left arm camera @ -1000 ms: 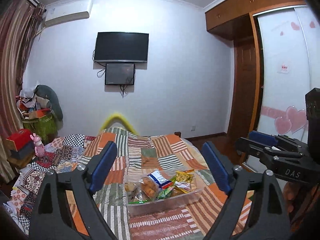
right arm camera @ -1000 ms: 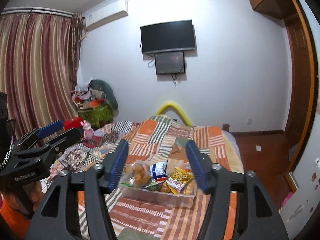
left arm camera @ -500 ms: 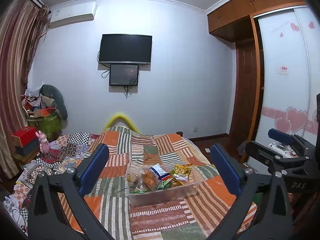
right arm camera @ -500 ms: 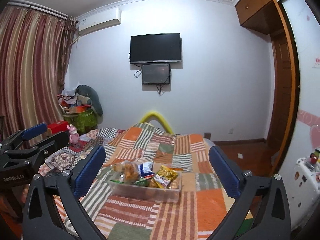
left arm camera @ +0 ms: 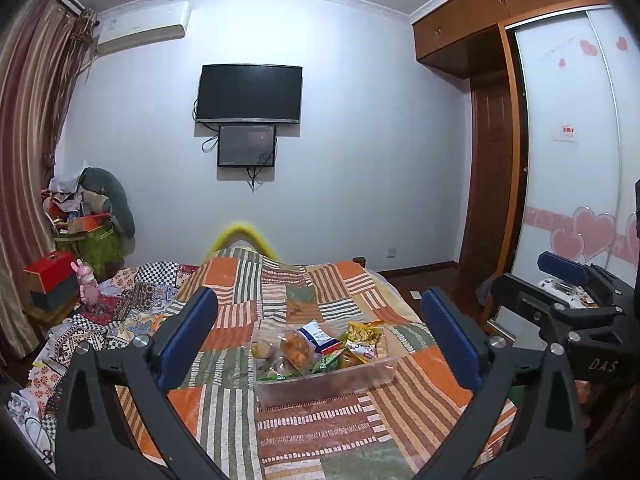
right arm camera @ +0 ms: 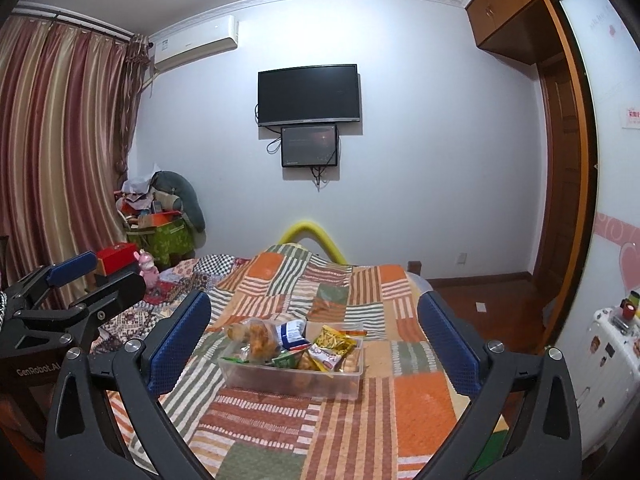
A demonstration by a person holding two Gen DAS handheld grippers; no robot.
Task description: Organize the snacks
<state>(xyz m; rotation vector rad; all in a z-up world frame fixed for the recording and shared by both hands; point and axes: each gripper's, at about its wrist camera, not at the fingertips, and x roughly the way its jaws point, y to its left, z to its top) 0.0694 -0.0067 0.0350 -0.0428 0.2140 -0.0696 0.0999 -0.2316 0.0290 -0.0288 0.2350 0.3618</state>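
Item 1: clear plastic bin, 1 unit, resting on the patchwork quilt of the bed, well ahead of both tools. Contents: snack packets heaped above the rim, exact count unclear; distinguishable are 1 clear bag of orange-brown pieces, 1 blue-and-white packet, 1 yellow packet, and green wrappers.

Item 2: left gripper, 1 unit, 2 blue-padded fingers spread wide, nothing between them; the bin appears in the gap, untouched.

Item 3: right gripper, 1 unit, 2 blue-padded fingers likewise spread wide and unloaded, the bin framed in the gap.

Fixtures: 2 dark wall screens, the large television above the smaller monitor; 1 air conditioner; 1 yellow curved tube at the far end of the bed; 1 pink toy figure beside 1 red box.

View differences: the left wrist view alone shows the heart-patterned sliding wardrobe door in full and the right gripper from the side at the right edge. The right wrist view alone shows the full width of the striped curtain, 1 white appliance with stickers at lower right, and the left gripper from the side at the left edge.
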